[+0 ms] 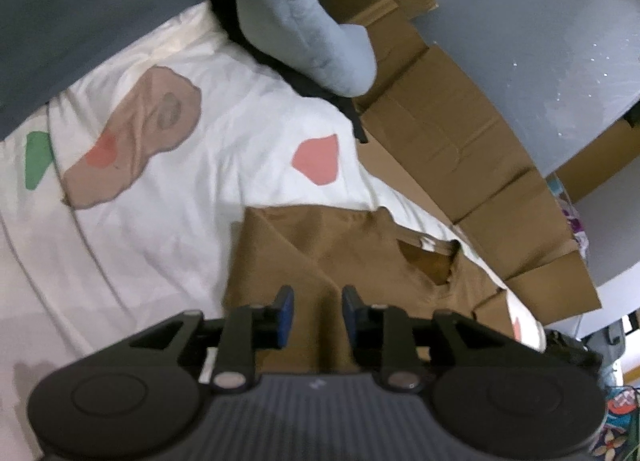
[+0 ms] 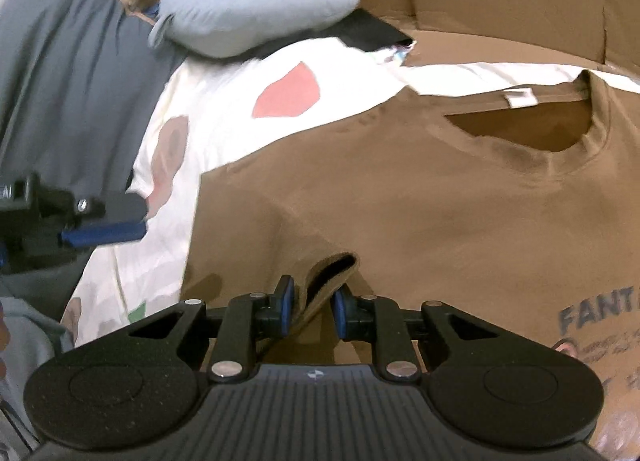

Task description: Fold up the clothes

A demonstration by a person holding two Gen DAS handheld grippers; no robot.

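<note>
- The right gripper (image 2: 312, 311) has a gap between its blue pads, and a folded edge of the brown T-shirt (image 2: 420, 197) sits in that gap; whether the pads pinch it, I cannot tell.
- The shirt lies flat ahead of this gripper on the white patterned bedsheet (image 2: 224, 117), collar at far right.
- The left gripper (image 1: 318, 315) hovers parted and empty over the shirt's near part.
- A blue-grey neck pillow (image 1: 308, 33) lies well beyond, beside cardboard boxes (image 1: 460, 133).

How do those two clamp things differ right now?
The right gripper has a folded edge of the brown T-shirt between its fingers; the left gripper holds nothing. The right one sits over the shirt's middle, the left one near its edge by the white bedsheet. Both have black bodies and blue pads.
</note>
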